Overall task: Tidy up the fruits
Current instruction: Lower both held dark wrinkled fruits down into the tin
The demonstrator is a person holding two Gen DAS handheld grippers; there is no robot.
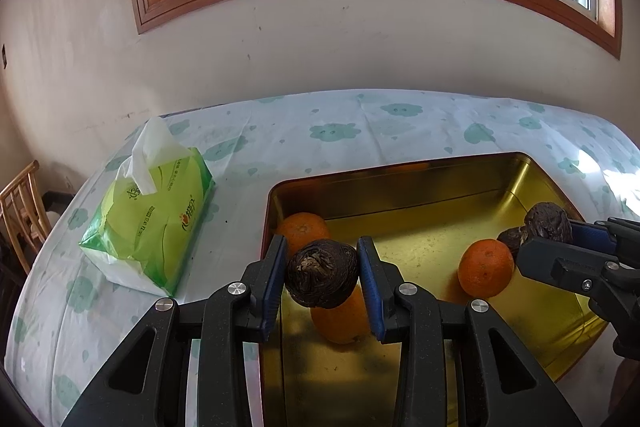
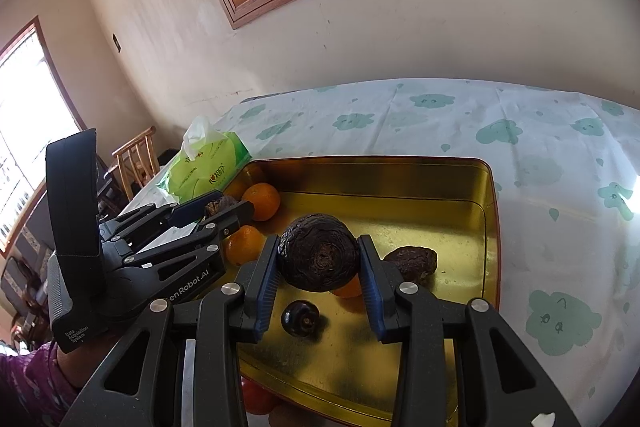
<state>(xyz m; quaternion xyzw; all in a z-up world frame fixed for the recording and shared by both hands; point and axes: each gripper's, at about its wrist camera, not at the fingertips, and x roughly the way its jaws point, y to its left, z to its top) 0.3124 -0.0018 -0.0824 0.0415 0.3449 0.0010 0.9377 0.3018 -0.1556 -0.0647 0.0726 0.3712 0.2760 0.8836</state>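
My left gripper (image 1: pixel 322 247) is shut on a dark wrinkled fruit (image 1: pixel 322 273), held above the left part of the golden tray (image 1: pixel 400 171). My right gripper (image 2: pixel 319 243) is shut on a second dark wrinkled fruit (image 2: pixel 318 253) over the tray's (image 2: pixel 360 161) middle. In the tray lie three oranges (image 1: pixel 303 229) (image 1: pixel 485 267) (image 1: pixel 340 319), another wrinkled fruit (image 2: pixel 412 263) and a small dark purple fruit (image 2: pixel 300 317). Each gripper shows in the other's view: the right gripper (image 1: pixel 548 231) at the right edge, the left gripper (image 2: pixel 228 205) at the left.
A green tissue pack (image 1: pixel 156 223) lies on the cloud-print tablecloth (image 1: pixel 360 131) left of the tray. A wooden chair (image 1: pixel 20 211) stands past the table's left edge. Something red (image 2: pixel 256 397) sits just outside the tray's near rim. A wall with a window runs behind the table.
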